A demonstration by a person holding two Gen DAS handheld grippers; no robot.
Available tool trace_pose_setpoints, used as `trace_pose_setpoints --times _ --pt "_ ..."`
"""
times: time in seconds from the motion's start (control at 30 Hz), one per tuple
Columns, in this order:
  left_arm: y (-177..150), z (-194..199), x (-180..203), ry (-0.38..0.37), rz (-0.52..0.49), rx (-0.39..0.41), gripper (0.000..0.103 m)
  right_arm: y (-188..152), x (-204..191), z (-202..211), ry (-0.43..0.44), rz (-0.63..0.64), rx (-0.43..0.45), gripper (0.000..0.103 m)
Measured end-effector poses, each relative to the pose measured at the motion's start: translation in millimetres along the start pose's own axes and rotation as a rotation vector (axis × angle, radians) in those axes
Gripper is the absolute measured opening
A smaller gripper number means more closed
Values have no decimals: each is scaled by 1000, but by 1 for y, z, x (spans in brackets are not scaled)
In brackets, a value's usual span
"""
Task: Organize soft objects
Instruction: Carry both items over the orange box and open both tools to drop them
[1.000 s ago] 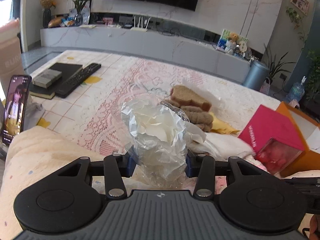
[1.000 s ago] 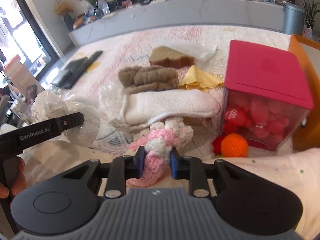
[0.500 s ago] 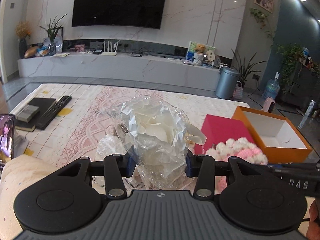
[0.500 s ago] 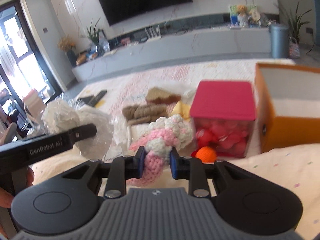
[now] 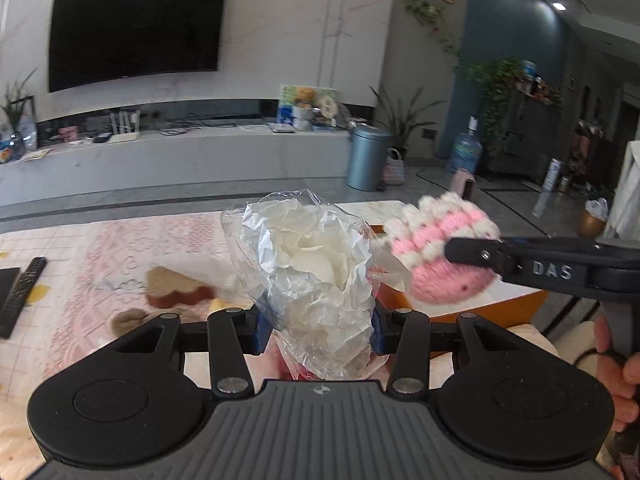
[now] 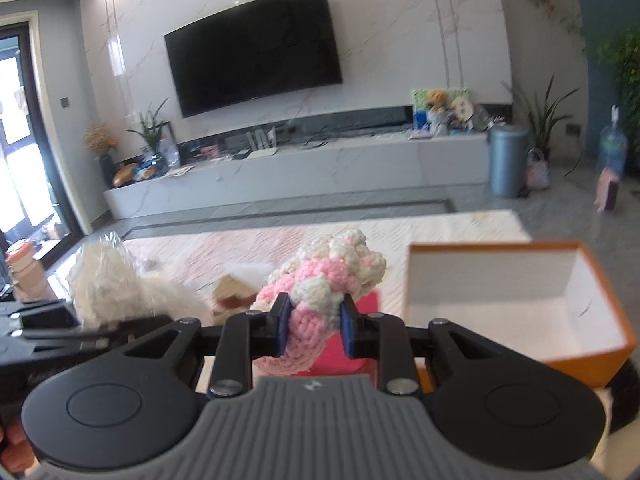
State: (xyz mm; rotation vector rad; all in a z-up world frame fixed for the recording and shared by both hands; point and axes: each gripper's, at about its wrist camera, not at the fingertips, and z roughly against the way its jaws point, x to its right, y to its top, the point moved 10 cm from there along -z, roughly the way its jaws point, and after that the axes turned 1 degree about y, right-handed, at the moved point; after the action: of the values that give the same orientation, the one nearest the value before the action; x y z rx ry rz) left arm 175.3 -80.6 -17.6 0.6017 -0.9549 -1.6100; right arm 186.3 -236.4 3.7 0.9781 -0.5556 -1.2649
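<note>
The right gripper (image 6: 312, 322) is squeezing a soft knitted toy (image 6: 324, 276); the left gripper (image 5: 316, 326) is pinching a crinkly, probably slippery bag (image 5: 308, 268) low down.

Clear crinkled plastic bag (image 5: 316, 276) stuffed with white soft material, upright, raised off the table, pinched low on both sides by the left gripper (image 5: 316, 326). Pink-and-cream crocheted piece (image 6: 320, 288), chunky knobbed yarn, lifted clear of the surface, clamped at its pink lower end in the right gripper (image 6: 314, 326); cream bobbled end points up and away. Orange box (image 6: 592, 360) with white interior, open-topped, just right of the crochet.
</note>
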Motion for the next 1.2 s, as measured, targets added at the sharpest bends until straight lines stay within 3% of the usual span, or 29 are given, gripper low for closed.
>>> trace_pose_setpoints --times 0.37,0.7,1.0,1.2 --pt "49 -52 55 -144 -34 -11 52 21 78 -38 -114 22 -50 25" --pt "44 -132 88 -218 -44 -180 52 0 144 -74 -169 -46 -160 25" --pt "12 -191 83 -197 -153 -374 52 -30 159 -123 -108 -82 -326 27" --pt "16 -198 98 -233 -254 -434 52 -50 159 -140 -85 -61 -429 29"
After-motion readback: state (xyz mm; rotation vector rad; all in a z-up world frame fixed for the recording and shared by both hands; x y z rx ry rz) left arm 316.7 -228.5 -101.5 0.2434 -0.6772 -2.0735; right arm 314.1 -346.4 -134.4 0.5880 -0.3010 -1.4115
